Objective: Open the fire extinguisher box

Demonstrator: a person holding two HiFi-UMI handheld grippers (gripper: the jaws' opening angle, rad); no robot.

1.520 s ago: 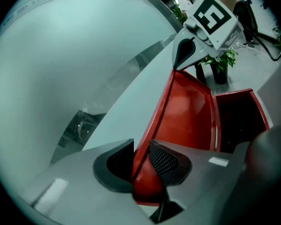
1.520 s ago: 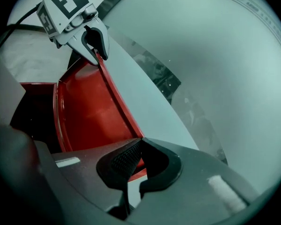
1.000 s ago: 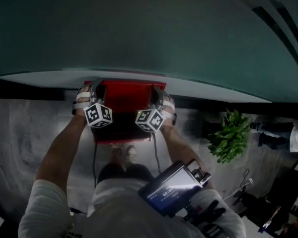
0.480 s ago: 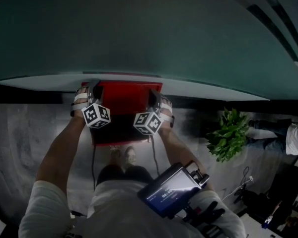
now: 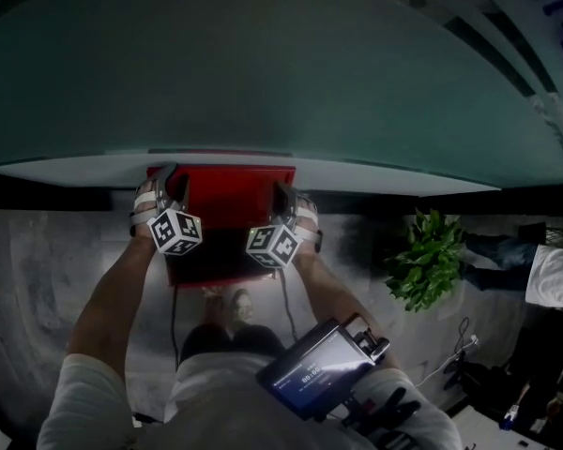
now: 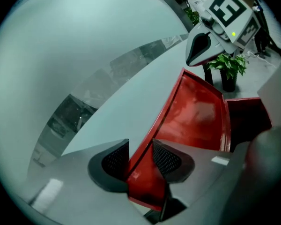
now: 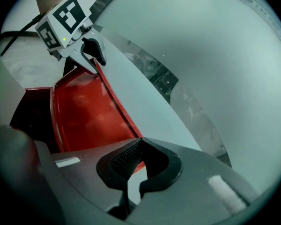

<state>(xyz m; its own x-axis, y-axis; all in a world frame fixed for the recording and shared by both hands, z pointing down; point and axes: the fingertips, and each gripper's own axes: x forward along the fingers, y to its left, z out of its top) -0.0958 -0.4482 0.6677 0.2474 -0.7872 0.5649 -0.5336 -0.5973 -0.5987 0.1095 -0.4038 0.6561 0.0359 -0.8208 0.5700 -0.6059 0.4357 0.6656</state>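
From the head view the red box (image 5: 227, 251) sits on the floor against the pale wall (image 5: 263, 64), right under the person; its lid (image 5: 233, 190) is swung up toward the wall, so the opening looks nearly done; the left gripper (image 5: 167, 174) and right gripper (image 5: 283, 195) stand at the lid's two sides, likely to lift it evenly; a plant (image 5: 427, 256) stands well off to the right; the jaws themselves are too small and dark to read here.

The left gripper view supplies that; its jaws stand apart astride the lid's thin edge, having just been opening, with the edge between the pads but no longer squeezed; this looks like a release now the lid leans back; the same view shows the box's dark inside beside the lid, and the other gripper's tip at the far corner.

The right gripper view shows its jaws drawn together on the lid's near corner, a red sliver pinched between them; that grip probably steadies the lid; only here does the wall's glossy strip behind the lid show.
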